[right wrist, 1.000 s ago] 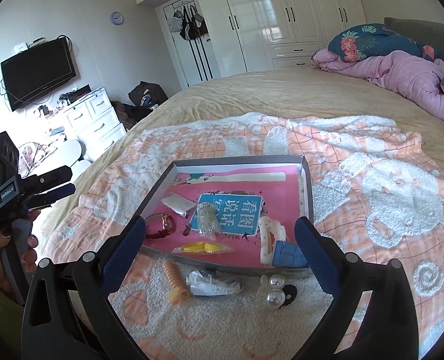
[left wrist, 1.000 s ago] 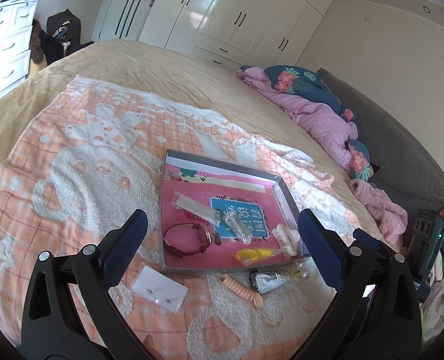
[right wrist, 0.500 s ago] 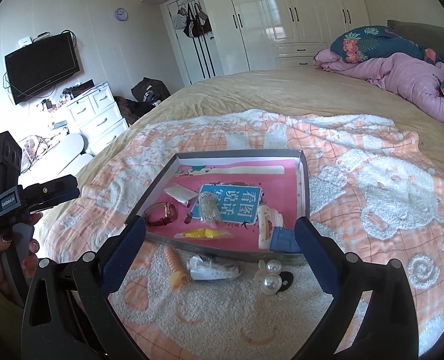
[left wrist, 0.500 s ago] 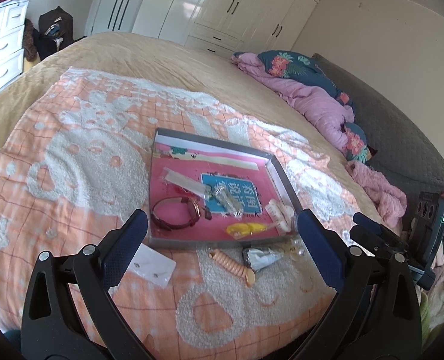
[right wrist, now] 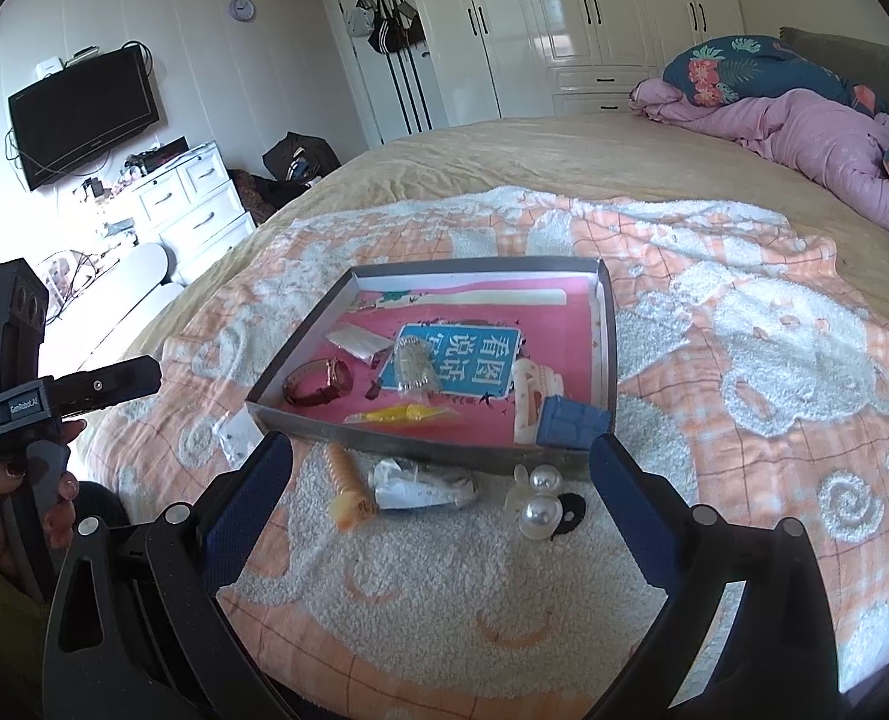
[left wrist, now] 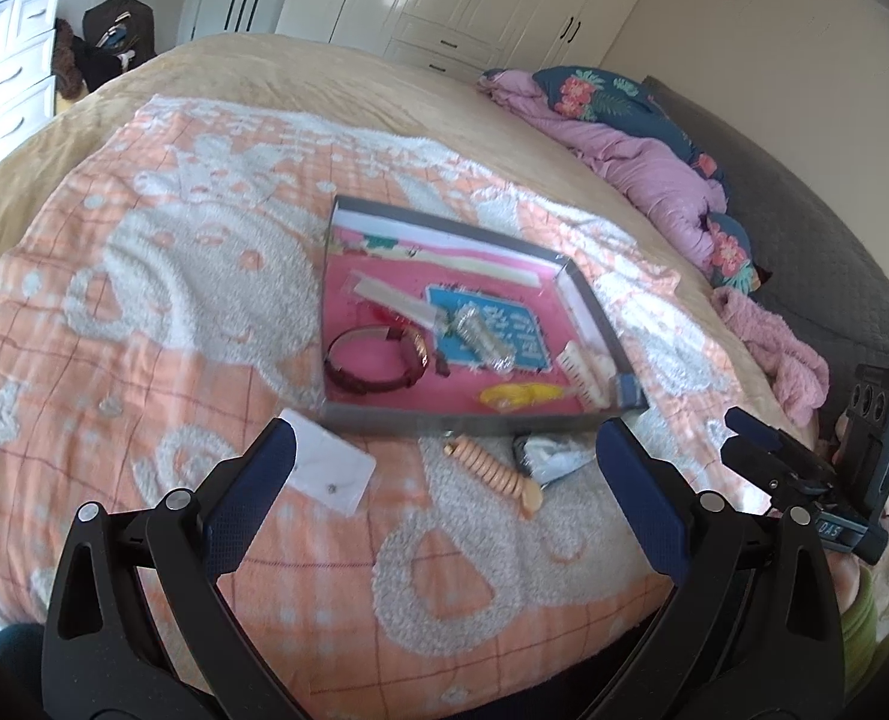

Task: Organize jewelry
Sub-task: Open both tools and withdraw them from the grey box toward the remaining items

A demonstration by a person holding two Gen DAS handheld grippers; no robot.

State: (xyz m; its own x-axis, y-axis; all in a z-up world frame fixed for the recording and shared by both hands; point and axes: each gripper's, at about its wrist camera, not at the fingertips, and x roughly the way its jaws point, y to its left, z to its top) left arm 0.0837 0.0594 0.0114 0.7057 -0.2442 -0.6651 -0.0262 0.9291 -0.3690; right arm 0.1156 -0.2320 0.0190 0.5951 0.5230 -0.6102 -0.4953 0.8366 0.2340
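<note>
Bedroom light falls on a fleecy blanket (right wrist: 744, 360) where a shallow box (right wrist: 607, 324) holds jewelry; outside its near wall lie pearl earrings (right wrist: 539, 504), light, smooth, roll-prone—pinch them low. Both hand-held grippers, left (left wrist: 441, 468) and right (right wrist: 441, 468), hover apart, empty.

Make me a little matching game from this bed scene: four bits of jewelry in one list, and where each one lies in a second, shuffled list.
Things:
1. watch
2. pearl hair tie
3. white earring card
4. yellow packet

Places:
A. on the blanket, just outside the tray's near left corner
B. in the tray, left side
C. on the blanket, before the tray's right end
D. in the tray, by its near wall

Pairs: 1-B, 2-C, 3-A, 4-D
</note>
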